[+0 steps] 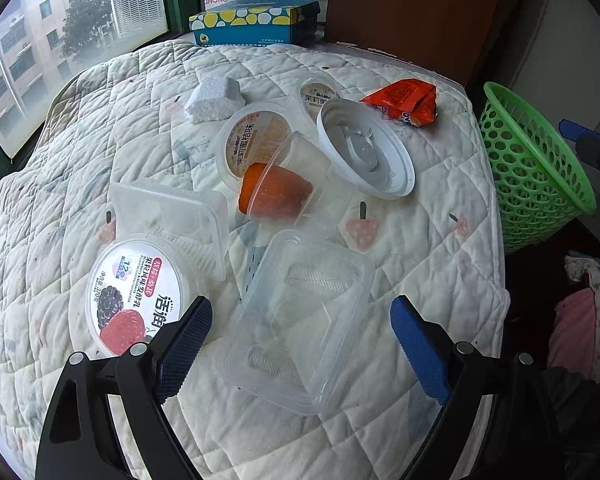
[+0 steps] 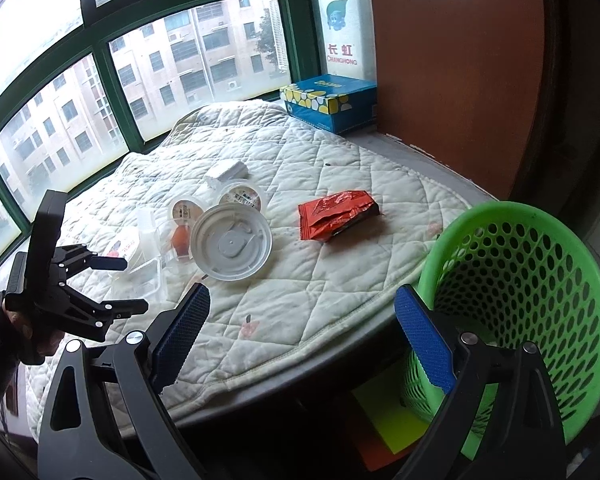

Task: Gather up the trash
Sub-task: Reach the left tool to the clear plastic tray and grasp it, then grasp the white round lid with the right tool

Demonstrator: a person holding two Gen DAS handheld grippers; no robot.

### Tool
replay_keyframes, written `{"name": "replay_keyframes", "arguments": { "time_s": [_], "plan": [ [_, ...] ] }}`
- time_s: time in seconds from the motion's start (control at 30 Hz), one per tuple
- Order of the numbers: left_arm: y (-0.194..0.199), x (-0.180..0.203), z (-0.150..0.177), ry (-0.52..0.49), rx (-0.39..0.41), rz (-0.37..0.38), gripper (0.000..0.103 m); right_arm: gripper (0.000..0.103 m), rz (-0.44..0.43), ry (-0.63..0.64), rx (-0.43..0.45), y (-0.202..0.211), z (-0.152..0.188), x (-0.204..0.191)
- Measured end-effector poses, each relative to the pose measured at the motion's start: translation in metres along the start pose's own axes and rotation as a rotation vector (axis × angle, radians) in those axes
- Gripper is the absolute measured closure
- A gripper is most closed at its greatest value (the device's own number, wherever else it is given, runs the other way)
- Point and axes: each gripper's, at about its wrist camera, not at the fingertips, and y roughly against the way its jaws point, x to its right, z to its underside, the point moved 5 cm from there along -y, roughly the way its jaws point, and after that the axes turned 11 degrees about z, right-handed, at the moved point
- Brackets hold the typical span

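Note:
Trash lies on a quilted table cover [image 1: 420, 264]. My left gripper [image 1: 300, 344] is open, its fingers either side of a clear plastic tray [image 1: 300, 320]. Beyond lie a yogurt tub [image 1: 136, 296], a second clear tray [image 1: 172, 216], a clear cup with orange residue [image 1: 276, 188], a white lid [image 1: 364, 148], two pudding cups [image 1: 252, 140], a foam piece [image 1: 214, 98] and a red wrapper [image 1: 404, 102]. My right gripper [image 2: 300, 336] is open and empty over the table's near edge, beside the green basket [image 2: 516, 280]. The left gripper also shows in the right wrist view [image 2: 118, 284].
A blue tissue box [image 1: 256, 20] stands at the back by the window. A brown panel [image 2: 452, 60] rises at the back right. The green basket [image 1: 528, 168] sits off the table's right edge. Clothes [image 1: 588, 320] lie below on the right.

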Motion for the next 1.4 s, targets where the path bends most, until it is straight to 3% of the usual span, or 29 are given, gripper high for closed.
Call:
{"name": "replay_keyframes", "arguments": {
  "time_s": [0.3, 0.43, 0.63, 1.07, 1.4],
  "plan": [
    [-0.014, -0.006, 0.0, 0.014, -0.036, 0.016, 0.016, 0.01, -0.015, 0.021, -0.019, -0.008, 0.002, -0.006],
    [-0.016, -0.003, 0.002, 0.021, -0.033, 0.021, 0.035, 0.01, -0.063, 0.025, -0.048, -0.018, 0.0, -0.011],
    [-0.005, -0.004, 0.008, 0.07, 0.003, 0.031, 0.043, 0.01, -0.139, 0.049, -0.092, -0.039, -0.003, -0.03],
    [0.041, -0.022, 0.023, 0.189, 0.113, 0.009, 0.045, 0.007, -0.198, 0.244, -0.152, -0.1, -0.004, -0.084],
    [0.064, -0.032, 0.027, 0.252, 0.18, 0.006, 0.045, 0.005, -0.213, 0.298, -0.218, -0.149, -0.007, -0.094]
  ]
}}
